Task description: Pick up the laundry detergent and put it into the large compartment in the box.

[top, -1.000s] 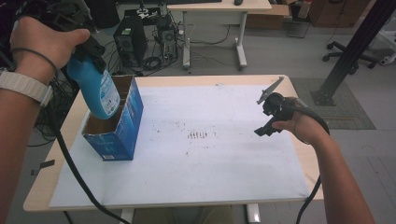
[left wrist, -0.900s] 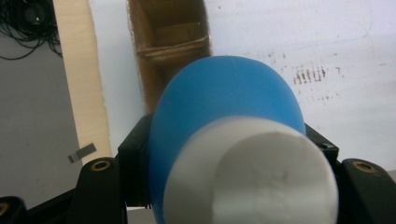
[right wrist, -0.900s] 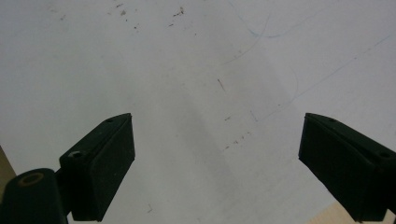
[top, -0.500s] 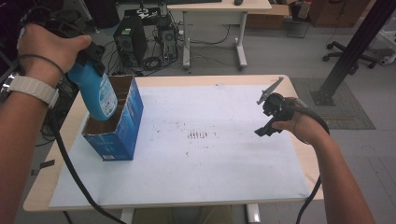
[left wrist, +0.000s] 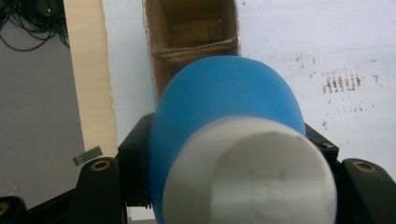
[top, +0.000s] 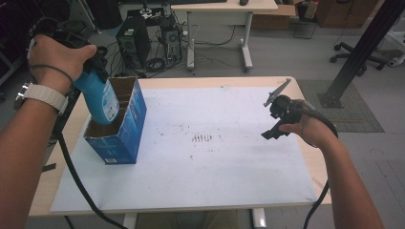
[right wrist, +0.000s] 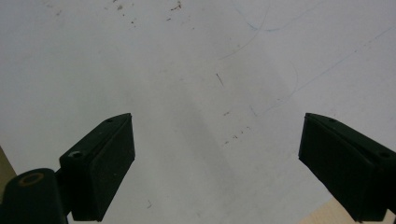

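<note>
Blue bottle [left wrist: 224, 116] with its white cap [left wrist: 250, 175] nearest the left gripper's camera sits clamped between the left gripper [top: 90, 59] fingers, its base lowered into the near end of the open blue carton [top: 119, 131] at the left side of the tabletop [top: 215, 167]. Brown dividers show inside the carton beyond the bottle. Over on the right side, the right gripper [right wrist: 215, 158] hangs above the white sheet, its fingers spread wide apart with nothing between them.
</note>
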`<action>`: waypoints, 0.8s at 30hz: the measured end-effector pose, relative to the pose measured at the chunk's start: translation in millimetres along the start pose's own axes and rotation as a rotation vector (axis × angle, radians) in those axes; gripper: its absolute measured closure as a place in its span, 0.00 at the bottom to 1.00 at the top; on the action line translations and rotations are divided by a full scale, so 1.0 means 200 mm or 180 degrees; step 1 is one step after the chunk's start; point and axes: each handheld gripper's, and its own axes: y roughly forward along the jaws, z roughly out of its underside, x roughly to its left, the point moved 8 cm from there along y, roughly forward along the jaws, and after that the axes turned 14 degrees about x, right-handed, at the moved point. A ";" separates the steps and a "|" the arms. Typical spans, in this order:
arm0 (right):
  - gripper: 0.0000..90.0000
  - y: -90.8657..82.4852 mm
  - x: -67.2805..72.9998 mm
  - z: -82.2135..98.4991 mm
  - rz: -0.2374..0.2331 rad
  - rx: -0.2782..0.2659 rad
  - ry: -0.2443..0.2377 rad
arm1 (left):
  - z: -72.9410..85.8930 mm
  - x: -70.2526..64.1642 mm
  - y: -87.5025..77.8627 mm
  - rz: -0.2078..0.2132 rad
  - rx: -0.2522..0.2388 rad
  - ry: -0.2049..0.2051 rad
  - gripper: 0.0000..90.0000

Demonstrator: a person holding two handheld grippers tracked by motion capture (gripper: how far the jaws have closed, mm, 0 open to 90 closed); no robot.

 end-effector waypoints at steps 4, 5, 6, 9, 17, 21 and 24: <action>0.12 0.01 0.00 0.00 -0.0008 0.0012 0.0001 | -0.01 0.02 0.06 0.0016 0.0001 -0.0006 0.41; 0.12 0.01 0.00 0.00 -0.0008 0.0012 0.0001 | -0.01 0.02 0.06 0.0016 0.0001 -0.0006 0.41; 0.12 0.01 0.00 0.01 -0.0010 0.0021 0.0006 | -0.01 0.02 0.09 0.0019 0.0016 -0.0002 0.41; 0.12 0.01 0.00 0.01 -0.0006 0.0024 0.0014 | -0.02 0.02 0.14 0.0022 0.0038 0.0011 0.41; 0.12 0.02 0.01 0.01 -0.0014 0.0048 0.0029 | -0.04 0.04 0.25 0.0056 0.0091 0.0036 0.41; 0.12 0.02 0.01 0.01 -0.0015 0.0058 0.0044 | -0.05 0.05 0.30 0.0025 0.0092 0.0044 0.41; 0.12 0.03 0.01 0.01 -0.0018 0.0065 0.0034 | -0.05 0.05 0.32 0.0021 0.0089 0.0052 0.41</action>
